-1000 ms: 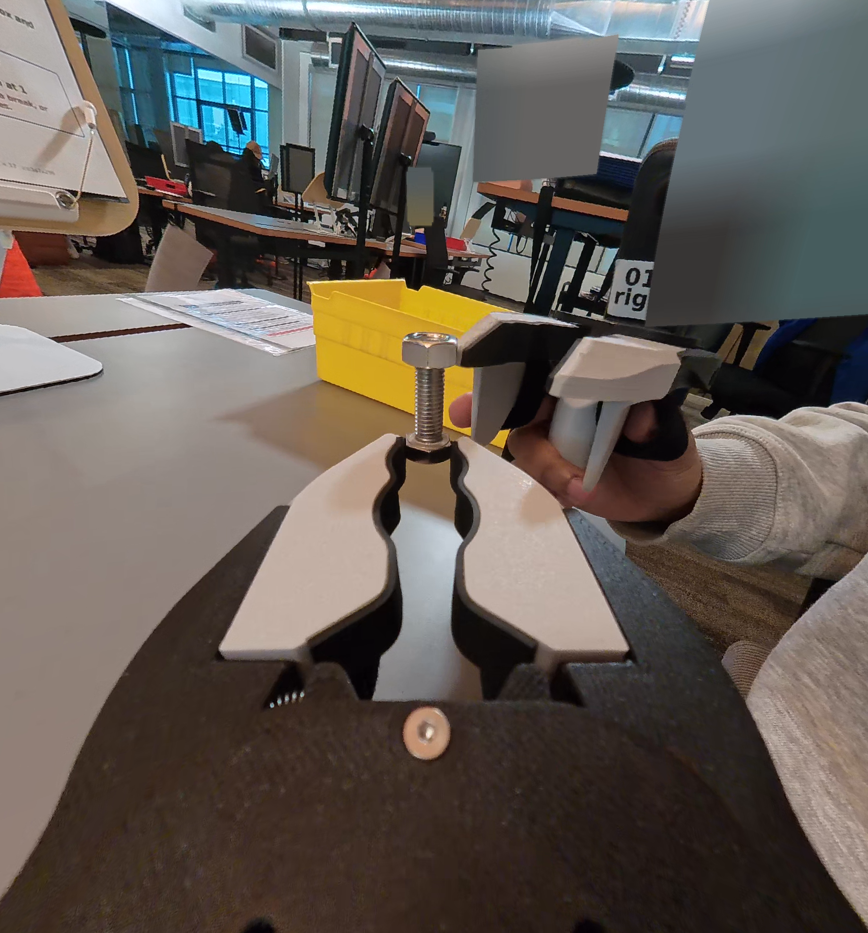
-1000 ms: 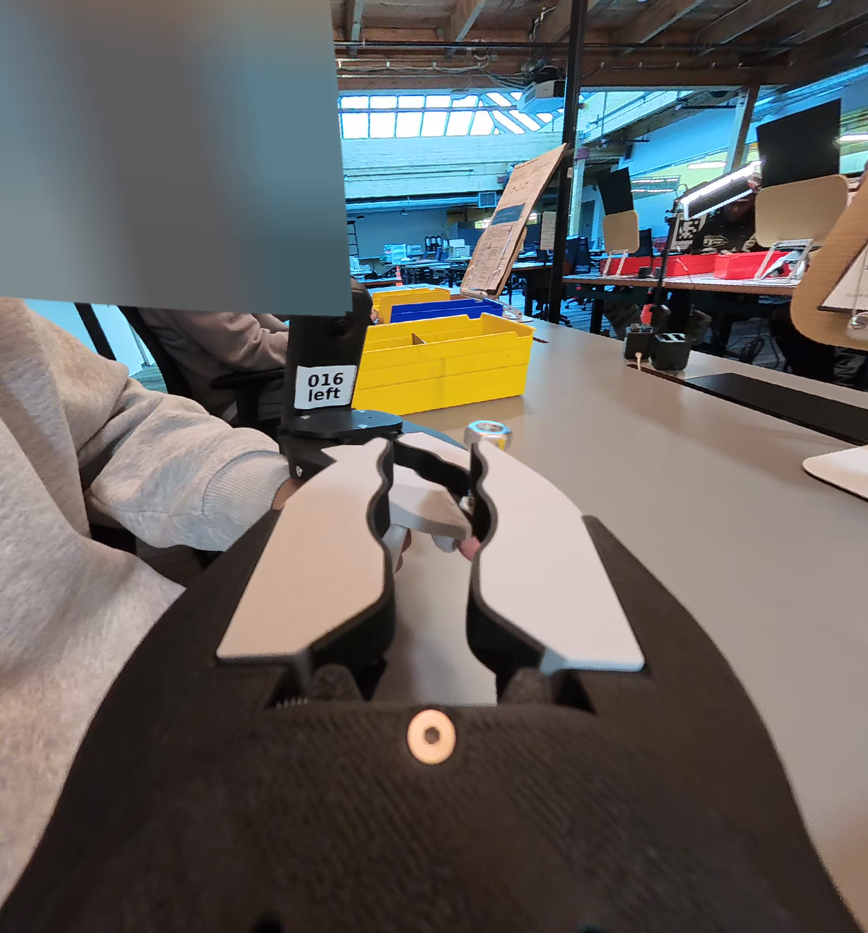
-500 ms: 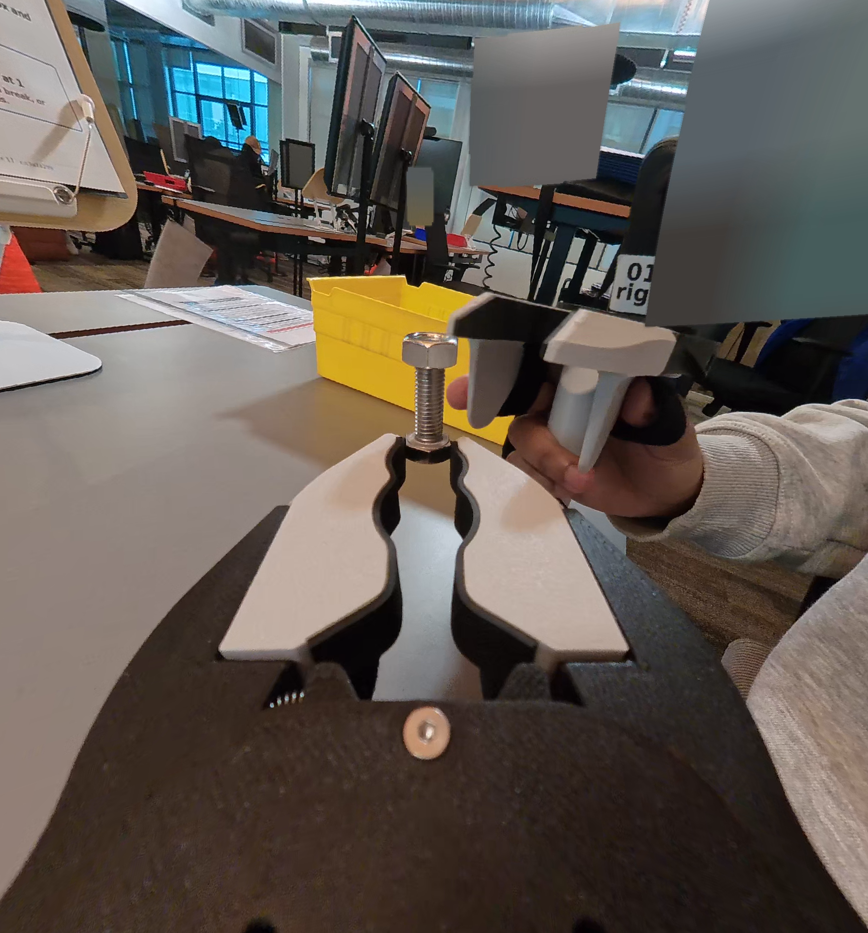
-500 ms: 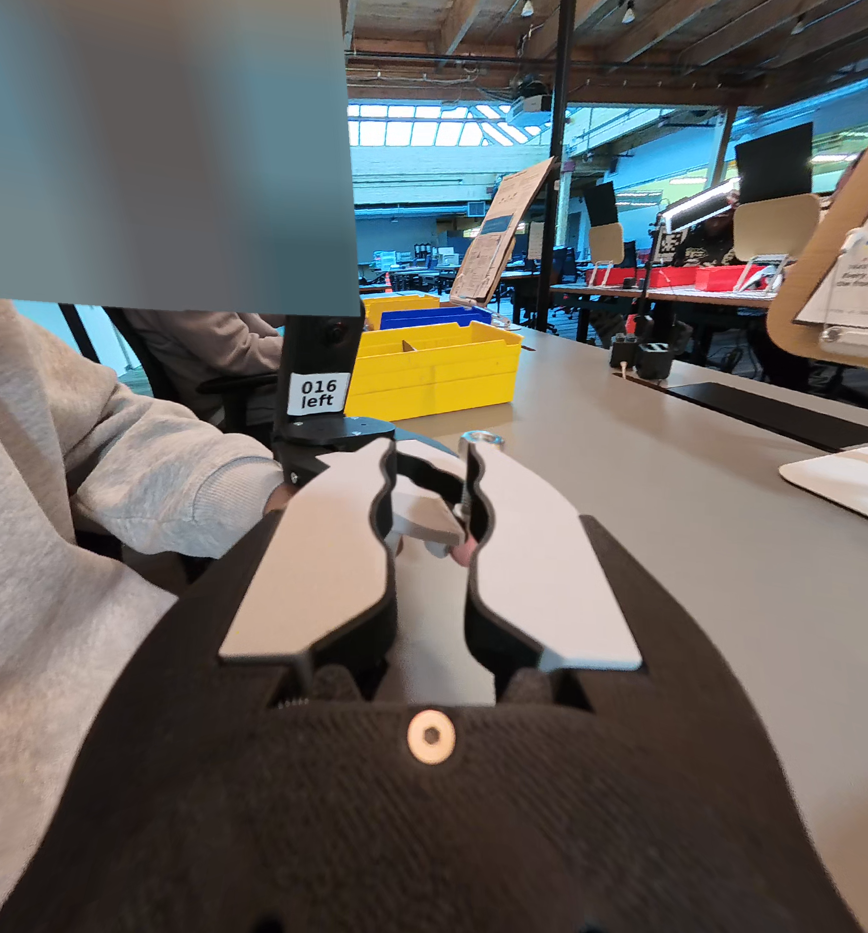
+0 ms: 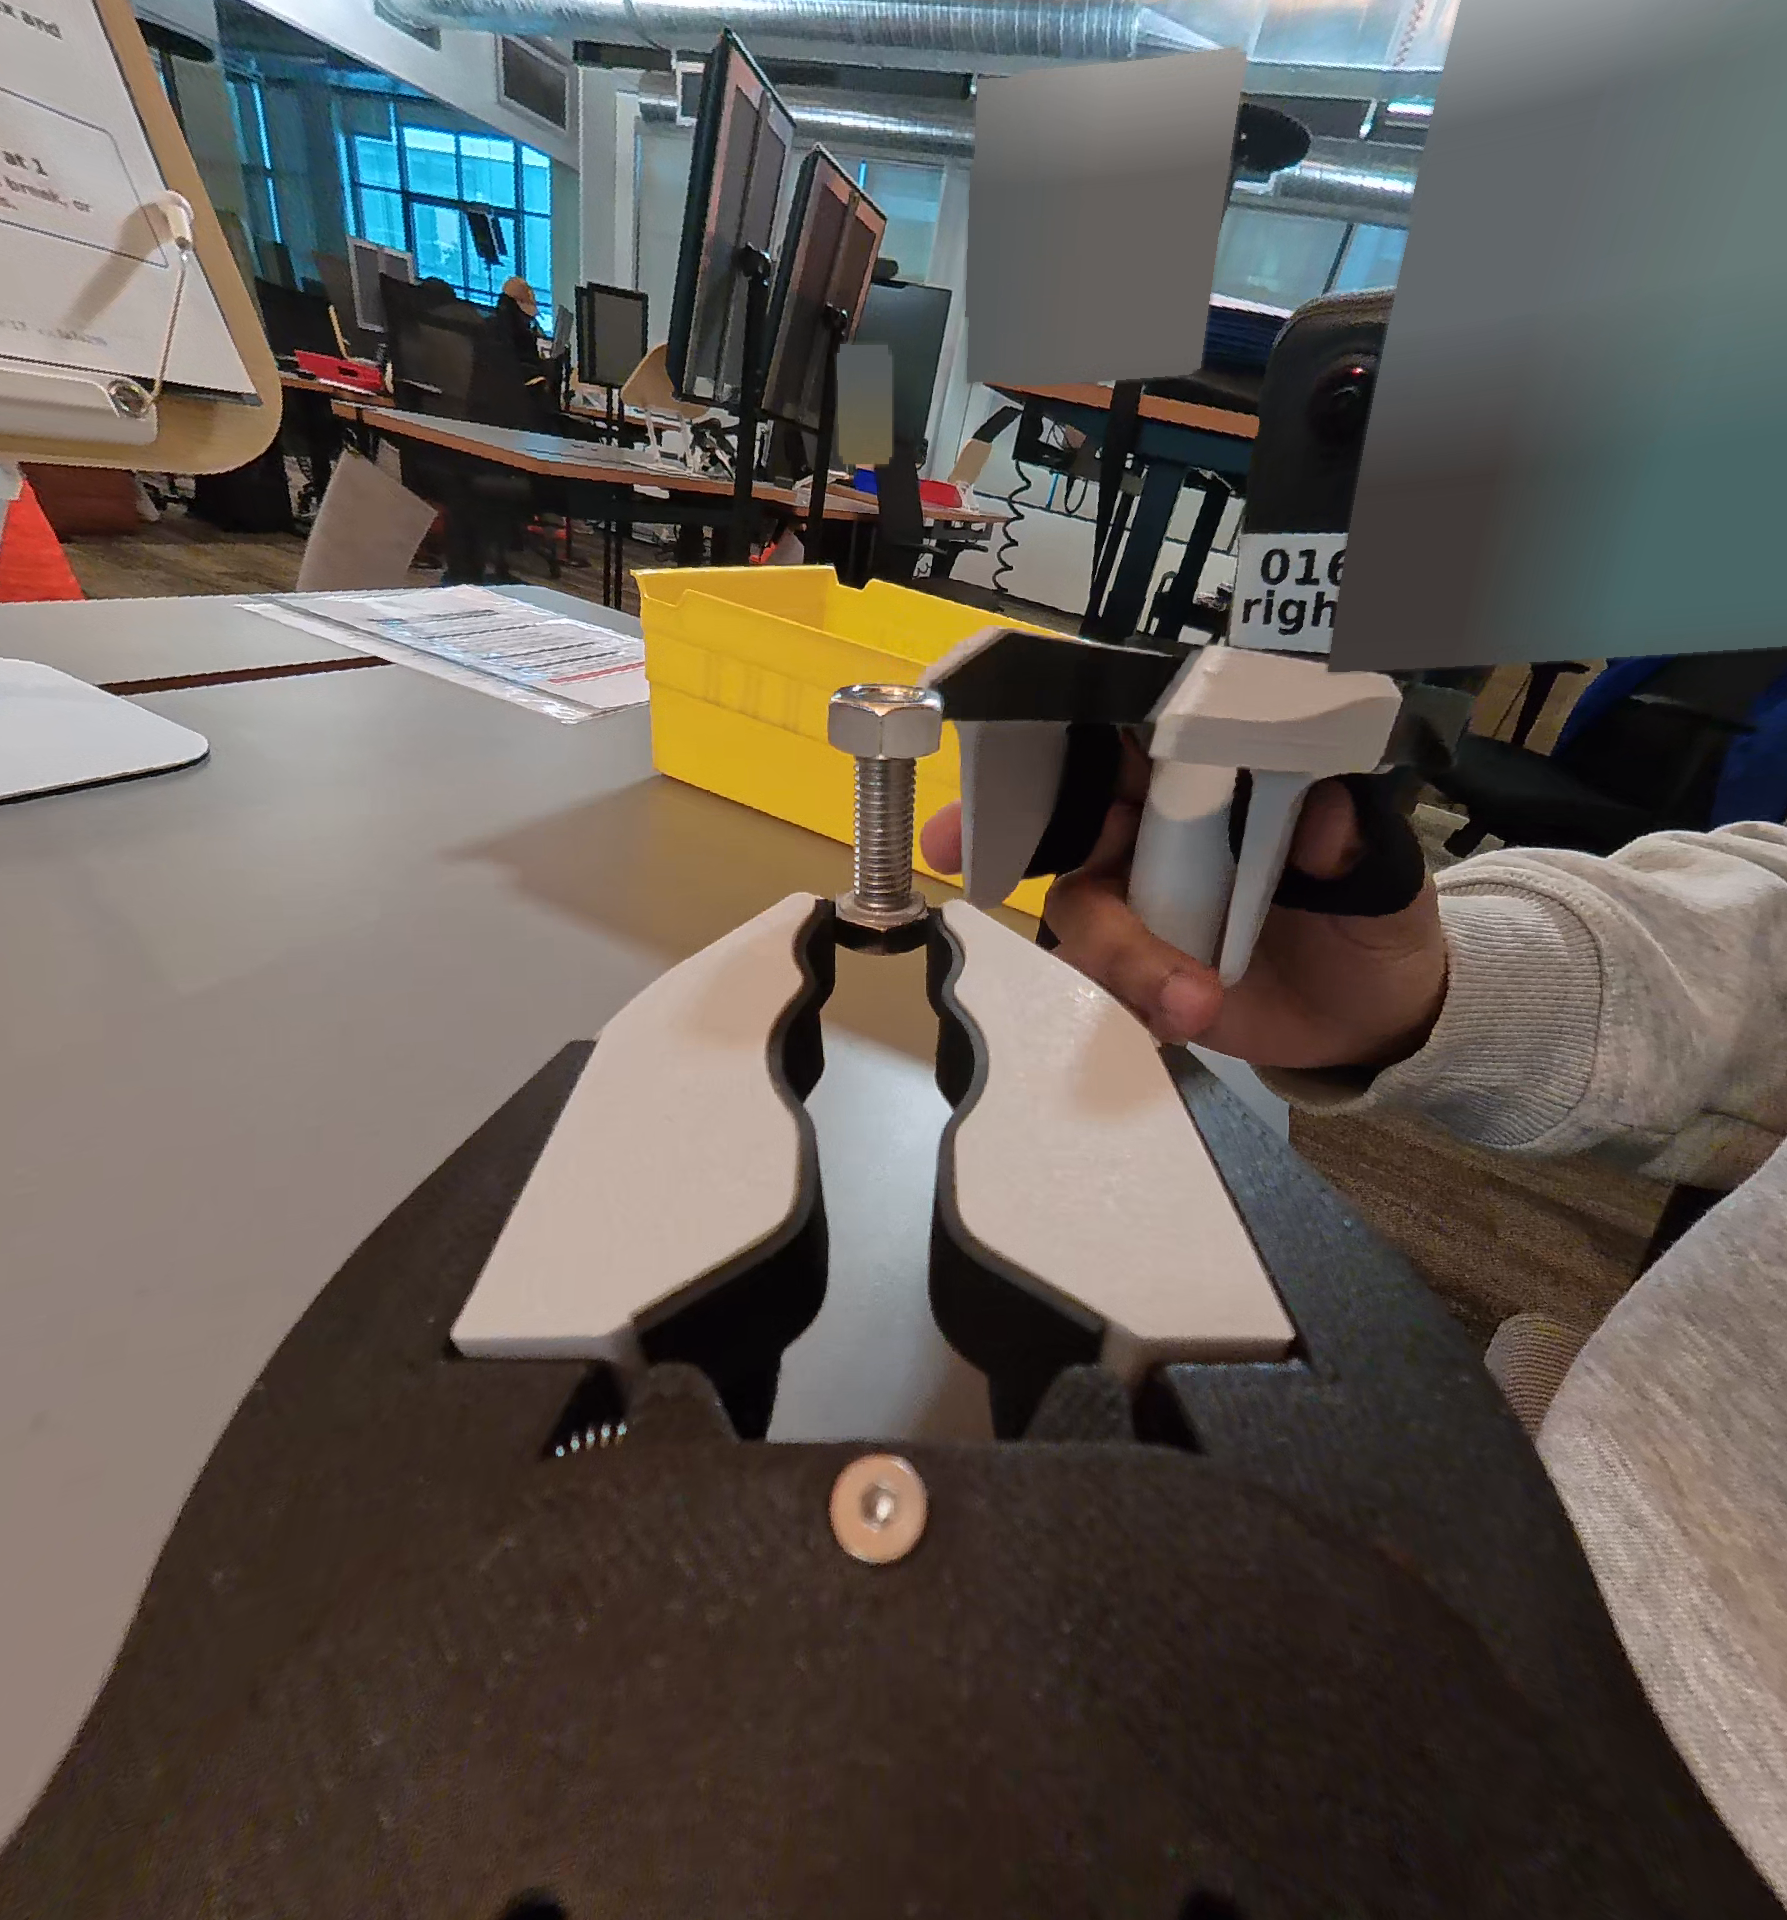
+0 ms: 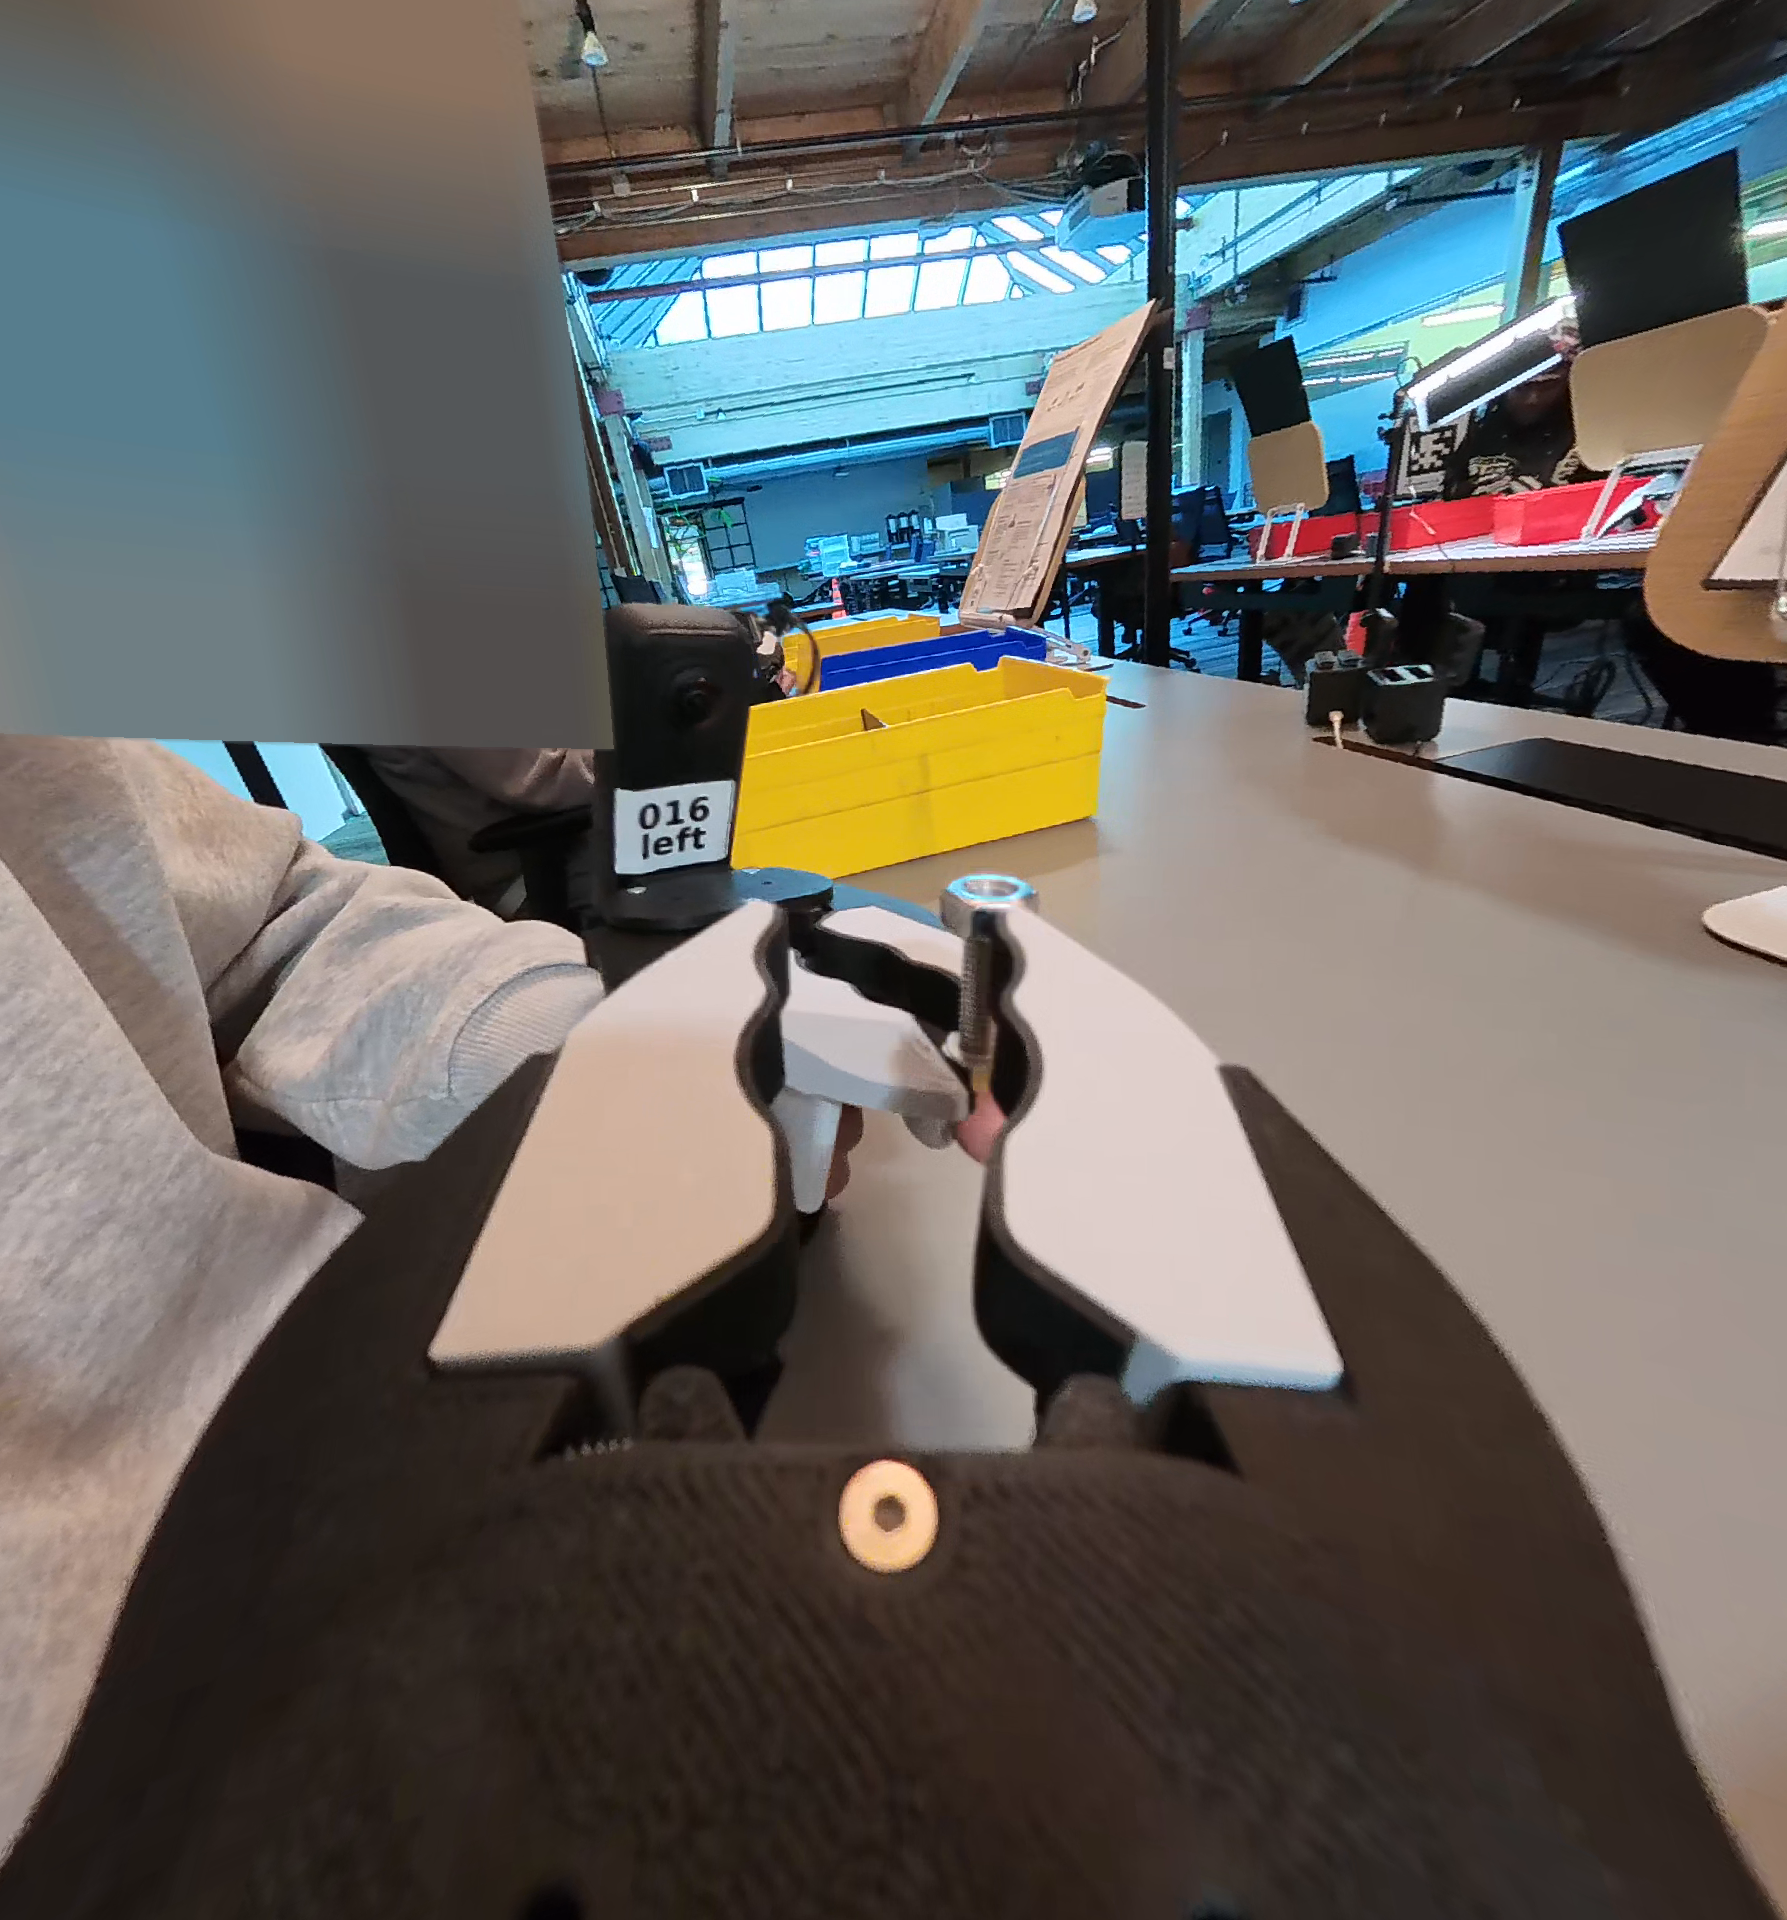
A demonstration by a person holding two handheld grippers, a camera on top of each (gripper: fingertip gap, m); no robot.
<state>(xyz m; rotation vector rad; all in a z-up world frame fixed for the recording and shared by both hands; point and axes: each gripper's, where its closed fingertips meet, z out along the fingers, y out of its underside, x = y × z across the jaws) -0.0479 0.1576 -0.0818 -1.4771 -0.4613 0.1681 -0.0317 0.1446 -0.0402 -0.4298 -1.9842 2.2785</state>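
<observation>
My left gripper (image 5: 876, 920) is shut on the lower end of a steel bolt (image 5: 884, 821) and holds it upright above the grey table (image 5: 245, 987). A hex nut (image 5: 884, 717) sits on the bolt's top end. My right gripper (image 5: 1065, 696) is open, level with the nut and just to its right. In the right wrist view the bolt (image 6: 977, 997) stands between the open right gripper's (image 6: 894, 925) fingers, close to the right one. The nut (image 6: 988, 899) is at that fingertip. The left gripper (image 6: 956, 1081) shows below, between the fingers.
A yellow bin (image 5: 764, 675) stands behind the bolt and also shows in the right wrist view (image 6: 920, 769), with a blue bin (image 6: 920, 655) beyond. A clipboard stand (image 5: 37, 727) and a laminated sheet (image 5: 484, 634) lie at the left. A black mat (image 6: 1647, 790) lies at the right. Some 4 centimetres of space lies between my two pairs of fingers.
My right gripper has risen from beside the bolt's shaft to nut height, and its fingers now flank the bolt. The left gripper and bolt have stayed still.
</observation>
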